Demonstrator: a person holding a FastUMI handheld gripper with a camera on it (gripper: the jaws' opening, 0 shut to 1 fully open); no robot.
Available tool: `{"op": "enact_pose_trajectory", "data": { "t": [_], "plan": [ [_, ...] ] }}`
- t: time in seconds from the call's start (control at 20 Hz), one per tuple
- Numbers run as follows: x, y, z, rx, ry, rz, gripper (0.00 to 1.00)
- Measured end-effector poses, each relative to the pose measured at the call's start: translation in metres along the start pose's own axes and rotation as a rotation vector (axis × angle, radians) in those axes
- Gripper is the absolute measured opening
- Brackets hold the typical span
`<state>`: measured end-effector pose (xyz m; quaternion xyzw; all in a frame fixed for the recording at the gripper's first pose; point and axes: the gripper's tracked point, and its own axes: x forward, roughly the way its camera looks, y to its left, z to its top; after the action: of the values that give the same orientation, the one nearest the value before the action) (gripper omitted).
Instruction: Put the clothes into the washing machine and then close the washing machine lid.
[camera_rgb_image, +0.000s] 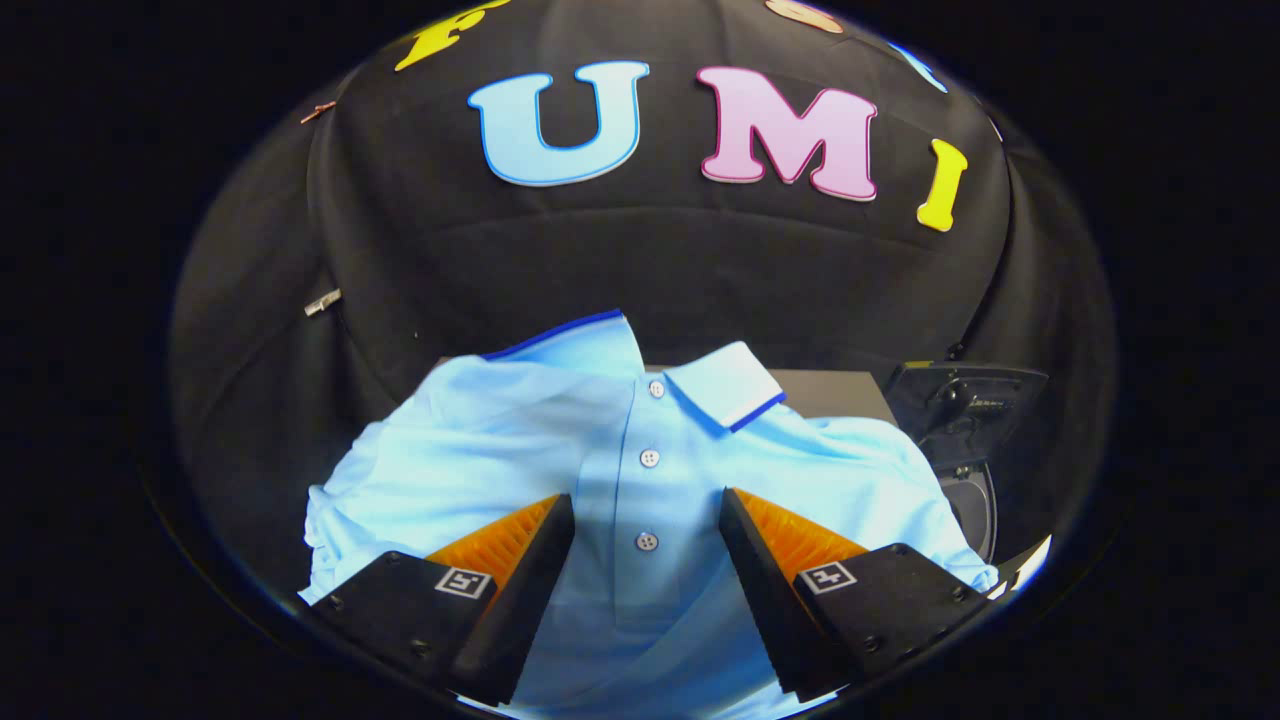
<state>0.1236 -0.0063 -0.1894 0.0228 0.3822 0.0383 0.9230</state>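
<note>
A light blue polo shirt (500, 450) lies spread out below and ahead of me, collar away from me, with dark blue trim on the collar and white buttons down its placket. My gripper (647, 510) hangs just above it, open, and the button placket runs through the wide gap between the two fingers (540, 545). Neither finger presses on the cloth. To the right, beyond the shirt's sleeve, stands a dark machine with its lid (965, 400) raised and a round opening (972, 510) under it.
A grey surface (830, 392) shows behind the shirt's collar. The booth's black cloth wall (640, 260) rises behind everything. A small metal clip (322, 301) hangs on the cloth at the left.
</note>
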Motion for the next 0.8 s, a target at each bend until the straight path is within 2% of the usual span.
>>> {"op": "enact_pose_trajectory", "data": {
  "t": [0.05, 0.1, 0.2, 0.4, 0.7, 0.8],
  "plan": [
    [0.001, 0.002, -0.003, -0.019, 0.019, 0.010, 0.95],
    [-0.003, 0.003, -0.003, -0.024, 0.021, 0.019, 0.90],
    [-0.002, -0.002, 0.000, -0.012, 0.030, 0.028, 0.75],
    [-0.003, -0.007, 0.000, 0.004, 0.017, 0.060, 0.16],
    [-0.004, -0.006, 0.000, -0.085, 0.014, -0.002, 0.16],
    [-0.005, -0.006, 0.000, -0.079, 0.007, 0.008, 0.16]
  ]
}}
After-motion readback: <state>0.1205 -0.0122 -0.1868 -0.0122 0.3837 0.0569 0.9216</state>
